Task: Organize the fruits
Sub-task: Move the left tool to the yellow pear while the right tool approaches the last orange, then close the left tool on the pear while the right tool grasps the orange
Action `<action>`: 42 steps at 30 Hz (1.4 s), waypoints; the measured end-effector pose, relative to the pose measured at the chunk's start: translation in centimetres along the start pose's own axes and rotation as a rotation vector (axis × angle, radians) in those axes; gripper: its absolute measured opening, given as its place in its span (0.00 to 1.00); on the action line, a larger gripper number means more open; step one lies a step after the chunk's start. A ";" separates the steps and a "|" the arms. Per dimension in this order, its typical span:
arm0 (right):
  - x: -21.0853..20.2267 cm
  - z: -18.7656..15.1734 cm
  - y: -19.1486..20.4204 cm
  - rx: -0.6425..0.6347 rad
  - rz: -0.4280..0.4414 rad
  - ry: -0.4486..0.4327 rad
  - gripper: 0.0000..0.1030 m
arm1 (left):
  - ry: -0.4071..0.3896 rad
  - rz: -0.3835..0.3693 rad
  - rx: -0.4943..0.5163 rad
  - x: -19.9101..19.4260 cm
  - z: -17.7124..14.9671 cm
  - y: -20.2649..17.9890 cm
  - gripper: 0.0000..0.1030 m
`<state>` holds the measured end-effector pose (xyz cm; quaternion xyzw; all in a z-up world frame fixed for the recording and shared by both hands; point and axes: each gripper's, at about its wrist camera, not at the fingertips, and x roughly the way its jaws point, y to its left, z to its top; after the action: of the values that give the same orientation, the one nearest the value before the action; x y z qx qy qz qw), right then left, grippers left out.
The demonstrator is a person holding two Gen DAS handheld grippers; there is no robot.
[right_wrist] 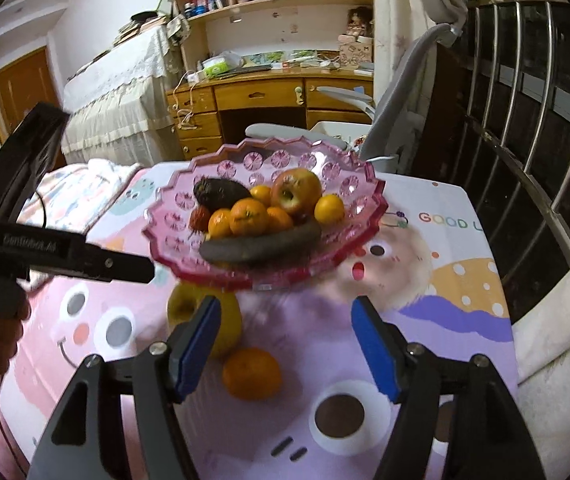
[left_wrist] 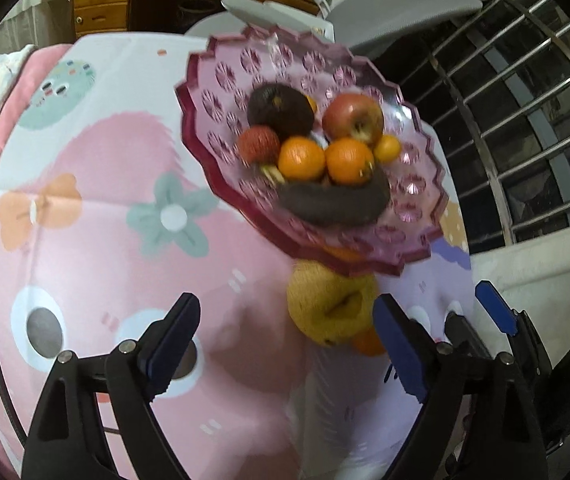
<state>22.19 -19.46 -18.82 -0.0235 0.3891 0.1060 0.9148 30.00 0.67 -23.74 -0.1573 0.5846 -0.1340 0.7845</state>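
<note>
Fruit is seen heaped in a pink scalloped glass bowl (right_wrist: 269,216) set on a worktop covered by a pink cartoon-print cloth (right_wrist: 425,320): a red apple (right_wrist: 296,191), several oranges (right_wrist: 248,216), a dark oval fruit (right_wrist: 221,193), a small red bumpy fruit (left_wrist: 258,143) and a blackened banana (right_wrist: 261,247). Outside the bowl, a yellow apple (left_wrist: 331,308) is found just beside its near rim, with a loose orange (right_wrist: 251,373) next to it on the cloth. The left tongs (left_wrist: 289,344) are held spread wide, with nothing between the blue pads. The right tongs (right_wrist: 287,348) are likewise spread, poised above the loose orange without pressing on it; the yellow apple is partly hidden behind one finger. No earlier view is given.
</note>
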 end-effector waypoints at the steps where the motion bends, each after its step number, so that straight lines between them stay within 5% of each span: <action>1: 0.0 -0.4 0.1 -0.011 0.006 0.006 0.66 | 0.014 -0.002 0.000 0.3 -0.2 -0.2 0.89; 11: 0.9 -3.5 1.2 -0.133 0.048 0.054 0.66 | 0.088 -0.012 0.009 2.6 -0.2 -2.5 0.92; 34: 4.6 -6.6 3.6 -0.297 0.070 0.112 0.61 | 0.156 0.147 0.070 8.5 0.7 -7.1 0.92; 42: 5.1 -7.0 3.6 -0.286 0.091 0.125 0.52 | 0.164 0.180 0.063 9.7 1.0 -7.3 0.73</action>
<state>19.93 -15.92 -27.24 -0.1422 0.4271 0.2000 0.8703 33.46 -9.78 -28.98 -0.0680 0.6540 -0.0935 0.7476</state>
